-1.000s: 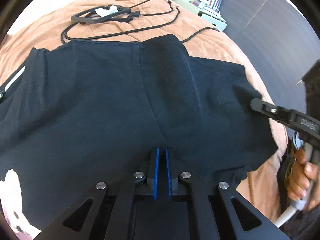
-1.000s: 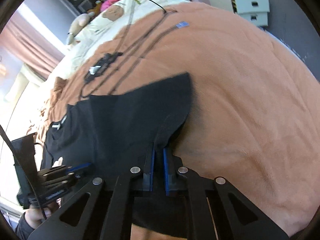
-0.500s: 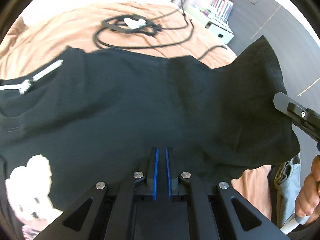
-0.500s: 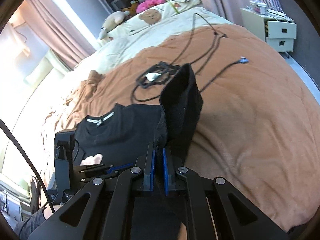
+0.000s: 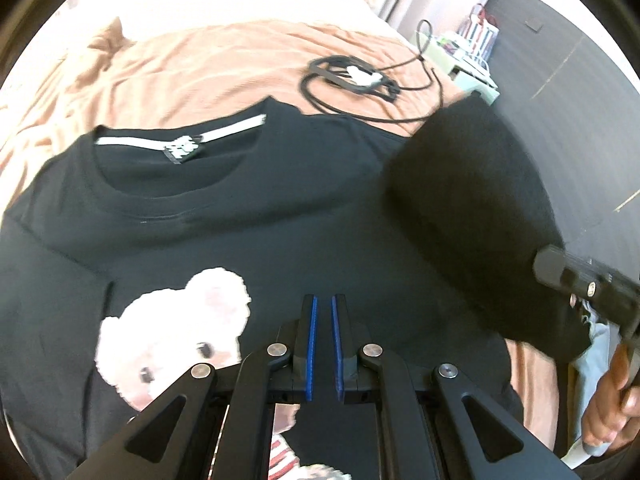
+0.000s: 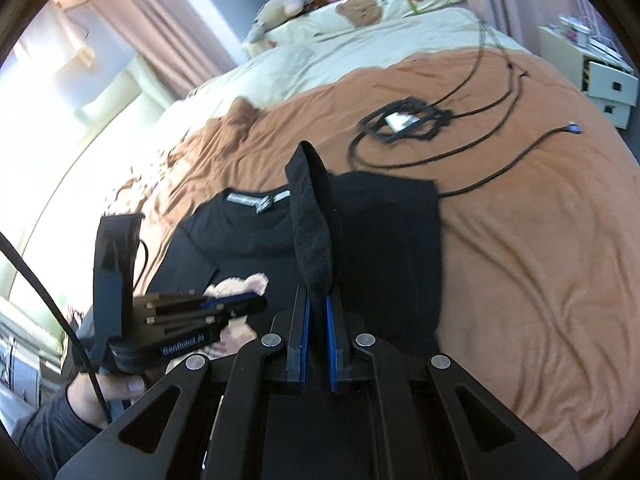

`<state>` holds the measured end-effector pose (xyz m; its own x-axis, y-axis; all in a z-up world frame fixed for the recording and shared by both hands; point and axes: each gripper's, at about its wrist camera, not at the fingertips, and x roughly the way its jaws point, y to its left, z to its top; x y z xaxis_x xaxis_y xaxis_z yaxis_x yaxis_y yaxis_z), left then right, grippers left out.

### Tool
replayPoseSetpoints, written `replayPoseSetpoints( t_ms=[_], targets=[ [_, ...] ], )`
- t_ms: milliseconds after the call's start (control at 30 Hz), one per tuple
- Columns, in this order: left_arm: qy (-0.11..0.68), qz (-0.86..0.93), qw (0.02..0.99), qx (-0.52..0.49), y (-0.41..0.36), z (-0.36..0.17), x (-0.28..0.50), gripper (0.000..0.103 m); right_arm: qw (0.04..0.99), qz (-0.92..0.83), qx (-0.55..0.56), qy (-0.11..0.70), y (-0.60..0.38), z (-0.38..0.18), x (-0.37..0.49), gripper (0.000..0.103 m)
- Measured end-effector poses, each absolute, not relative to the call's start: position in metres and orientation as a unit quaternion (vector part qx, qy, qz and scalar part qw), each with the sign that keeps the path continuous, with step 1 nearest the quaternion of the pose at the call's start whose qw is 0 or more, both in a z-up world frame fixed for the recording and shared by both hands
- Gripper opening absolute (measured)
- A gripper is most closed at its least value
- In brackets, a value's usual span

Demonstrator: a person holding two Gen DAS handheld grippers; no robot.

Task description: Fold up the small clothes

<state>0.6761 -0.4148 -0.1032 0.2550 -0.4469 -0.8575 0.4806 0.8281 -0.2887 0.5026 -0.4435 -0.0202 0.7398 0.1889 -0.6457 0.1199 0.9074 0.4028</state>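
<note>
Black cotton T-shirt (image 6: 256,236) with a pale bear print (image 5: 172,336) lies front up on the brown blanket (image 6: 540,240) of the bed, beside a coil of black cable (image 6: 404,124). Your right hand-held gripper (image 6: 318,312) is clamped on a strip of the shirt's fabric, which stands up above the garment. Your left hand-held gripper (image 5: 322,344) has its jaws nearly together over the print; whether they pinch fabric you cannot tell.
</note>
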Motion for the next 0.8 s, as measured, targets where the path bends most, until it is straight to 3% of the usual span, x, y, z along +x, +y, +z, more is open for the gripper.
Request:
replayPoseSetpoints(
  t_ms=[67, 100, 133, 167, 200, 267, 533, 700, 800],
  targets=[
    [0.537, -0.285, 0.794, 0.017, -0.409, -0.104, 0.678, 0.016, 0.904, 0.018, 0.204, 0.376, -0.438, -0.021, 0.510, 0.011],
    [0.538, -0.281, 0.795, 0.018, -0.407, -0.104, 0.679, 0.021, 0.900, 0.019, 0.206, 0.384, -0.439, -0.021, 0.513, 0.023],
    [0.537, -0.276, 0.797, 0.017, -0.406, -0.105, 0.680, 0.033, 0.898, 0.022, 0.210, 0.386, -0.443, -0.021, 0.513, 0.034],
    [0.535, -0.273, 0.800, 0.017, -0.404, -0.105, 0.680, 0.044, 0.899, 0.017, 0.215, 0.381, -0.448, -0.019, 0.511, 0.058],
    [0.531, -0.271, 0.803, 0.016, -0.403, -0.104, 0.681, 0.048, 0.903, 0.008, 0.212, 0.373, -0.451, -0.018, 0.510, 0.066],
    [0.525, -0.267, 0.808, 0.017, -0.402, -0.104, 0.682, 0.052, 0.909, -0.005, 0.212, 0.360, -0.461, -0.016, 0.504, 0.066],
    [0.529, -0.244, 0.812, 0.032, -0.409, -0.123, 0.692, 0.053, 0.890, -0.062, 0.240, 0.383, -0.501, -0.053, 0.497, 0.066],
    [0.524, -0.222, 0.820, 0.051, -0.408, -0.136, 0.698, 0.053, 0.878, -0.079, 0.240, 0.407, -0.505, -0.083, 0.496, 0.042],
    [0.523, -0.223, 0.821, 0.051, -0.408, -0.144, 0.704, 0.053, 0.873, -0.080, 0.230, 0.422, -0.504, -0.097, 0.498, 0.036]
  ],
)
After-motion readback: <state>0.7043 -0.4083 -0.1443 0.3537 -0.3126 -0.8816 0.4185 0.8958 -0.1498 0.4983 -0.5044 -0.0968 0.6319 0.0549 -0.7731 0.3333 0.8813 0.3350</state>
